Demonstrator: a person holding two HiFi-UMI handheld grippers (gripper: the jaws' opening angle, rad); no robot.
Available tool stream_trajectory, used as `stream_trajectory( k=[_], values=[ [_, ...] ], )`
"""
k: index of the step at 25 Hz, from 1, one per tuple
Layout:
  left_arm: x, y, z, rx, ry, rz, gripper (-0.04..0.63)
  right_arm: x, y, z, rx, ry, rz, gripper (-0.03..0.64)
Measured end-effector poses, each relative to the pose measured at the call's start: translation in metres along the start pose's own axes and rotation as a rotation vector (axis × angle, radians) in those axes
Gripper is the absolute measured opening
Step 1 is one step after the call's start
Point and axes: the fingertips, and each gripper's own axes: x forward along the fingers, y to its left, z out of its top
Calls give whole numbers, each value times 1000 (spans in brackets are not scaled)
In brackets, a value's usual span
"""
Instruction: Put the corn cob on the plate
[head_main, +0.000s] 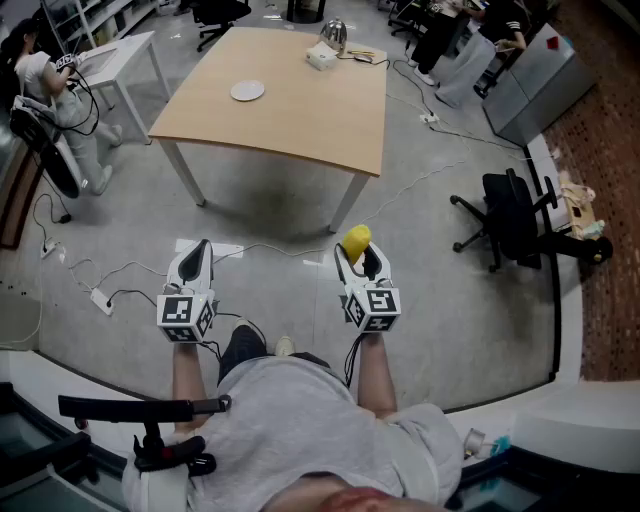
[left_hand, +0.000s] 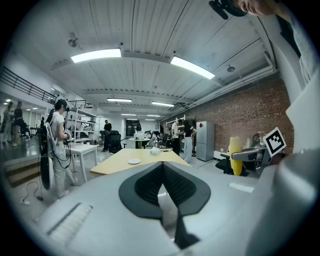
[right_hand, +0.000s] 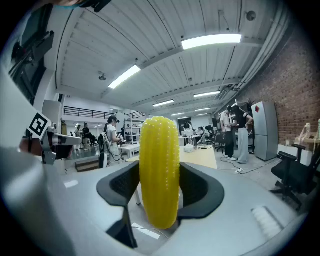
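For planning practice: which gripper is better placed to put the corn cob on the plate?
Right gripper: its fingers hold the corn cob upright. The left gripper is shut and empty.

Yellow corn cob (right_hand: 159, 172), white plate (head_main: 247, 91), pale tan table (head_main: 300, 120) (the floor (head_main: 290, 215) is plain grey).

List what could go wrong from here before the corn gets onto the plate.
1. The corn cob stands upright in the right gripper, and much of it rises above the jaws. It may tilt or slip out while being carried.
2. The plate lies on the table some way ahead, and a white cable trails over the floor in between. That is a likely trip hazard on the walk over.
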Motion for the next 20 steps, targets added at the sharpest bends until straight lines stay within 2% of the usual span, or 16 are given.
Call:
stream_trajectory(
  k=[5, 15, 20],
  values=[
    [5, -5, -3, -5, 1, -8, 20, 1, -3, 8, -2, 9, 15, 250],
    [44, 5, -2, -11, 5, 2, 20, 39, -2, 12, -25, 21, 82, 251],
    [101, 35, 3, -24, -4, -11, 20, 99, -11, 18, -24, 25, 84, 250]
  ],
)
